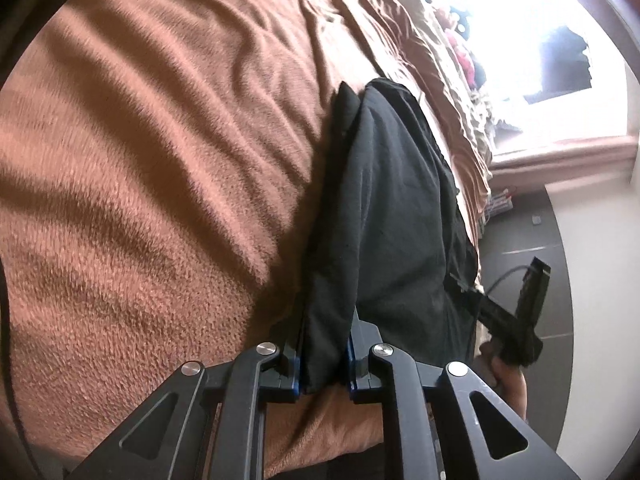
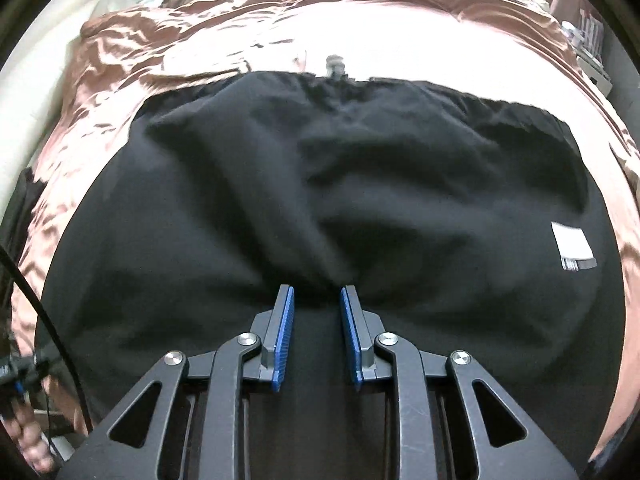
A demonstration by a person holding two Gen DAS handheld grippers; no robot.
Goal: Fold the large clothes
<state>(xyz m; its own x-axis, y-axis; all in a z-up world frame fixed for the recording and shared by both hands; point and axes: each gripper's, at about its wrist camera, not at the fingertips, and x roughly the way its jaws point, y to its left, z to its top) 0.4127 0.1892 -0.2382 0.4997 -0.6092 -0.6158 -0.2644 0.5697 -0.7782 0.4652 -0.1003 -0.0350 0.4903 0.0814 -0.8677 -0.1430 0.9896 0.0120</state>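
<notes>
A large black garment [image 2: 320, 184] lies spread over a brown blanket [image 2: 120, 52] on a bed, with a white label [image 2: 572, 246] near its right side. My right gripper [image 2: 317, 292] grips a bunched fold of the garment between its blue pads [image 2: 285, 332]. In the left wrist view my left gripper [image 1: 324, 344] is shut on a thick folded edge of the black garment [image 1: 392, 208], which hangs to the right over the blanket [image 1: 140, 160]. The right gripper [image 1: 516, 320] shows at the garment's far edge there.
The bed's edge runs down the right of the left wrist view, with dark floor [image 1: 528, 240] and a bright window [image 1: 520, 40] beyond. A cable [image 2: 48, 312] and a hand [image 2: 28, 440] show at the lower left of the right wrist view. A shelf [image 2: 588, 52] stands far right.
</notes>
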